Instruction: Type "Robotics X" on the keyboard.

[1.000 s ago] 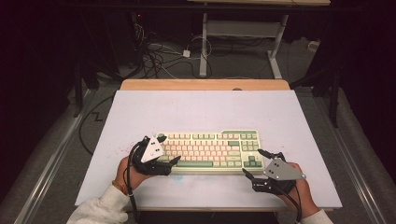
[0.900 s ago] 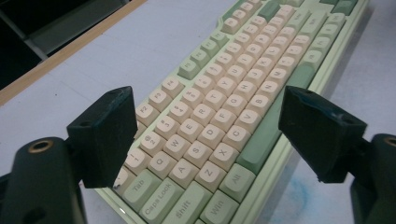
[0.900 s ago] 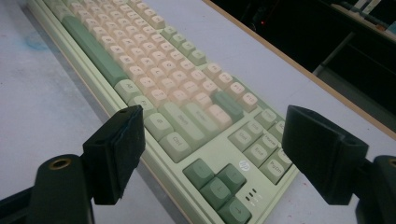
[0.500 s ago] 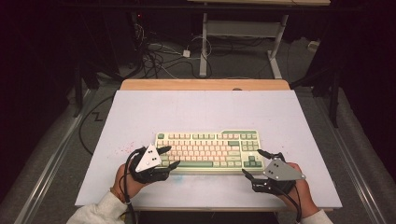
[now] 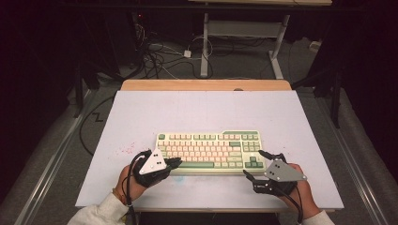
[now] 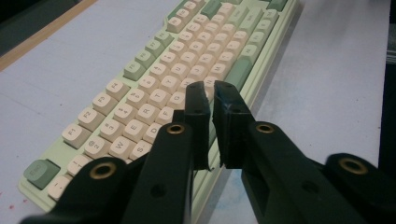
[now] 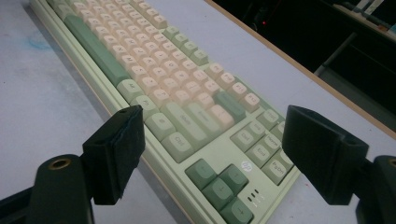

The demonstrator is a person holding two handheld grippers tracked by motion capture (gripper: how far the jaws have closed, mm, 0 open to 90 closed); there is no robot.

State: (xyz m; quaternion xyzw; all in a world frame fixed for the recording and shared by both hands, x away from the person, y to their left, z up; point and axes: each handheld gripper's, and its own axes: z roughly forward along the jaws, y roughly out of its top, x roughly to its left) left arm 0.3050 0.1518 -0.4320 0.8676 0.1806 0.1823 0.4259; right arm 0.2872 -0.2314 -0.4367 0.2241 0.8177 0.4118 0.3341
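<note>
A green and cream keyboard (image 5: 209, 151) lies flat on the white tabletop (image 5: 187, 112), nearer the front. My left gripper (image 5: 174, 163) sits at its front left corner, over the lower-left keys. Its jaws have just been closing and now stand shut with nothing between them. In the left gripper view the two black jaws (image 6: 211, 91) meet above the letter keys of the keyboard (image 6: 154, 84). My right gripper (image 5: 253, 163) is open at the front right corner. In the right gripper view its wide-apart jaws (image 7: 212, 126) frame the arrow keys of the keyboard (image 7: 177, 93) without touching them.
A wooden strip (image 5: 206, 85) edges the far side of the table. Faint red specks (image 5: 126, 150) mark the top left of the keyboard. Beyond the table, cables (image 5: 159, 56) lie on the floor beside a metal desk frame (image 5: 244, 33).
The left gripper's jaws, open around the keyboard's left end a second ago, have closed together. The left hand drew back slightly toward the front edge. The right gripper has stayed put.
</note>
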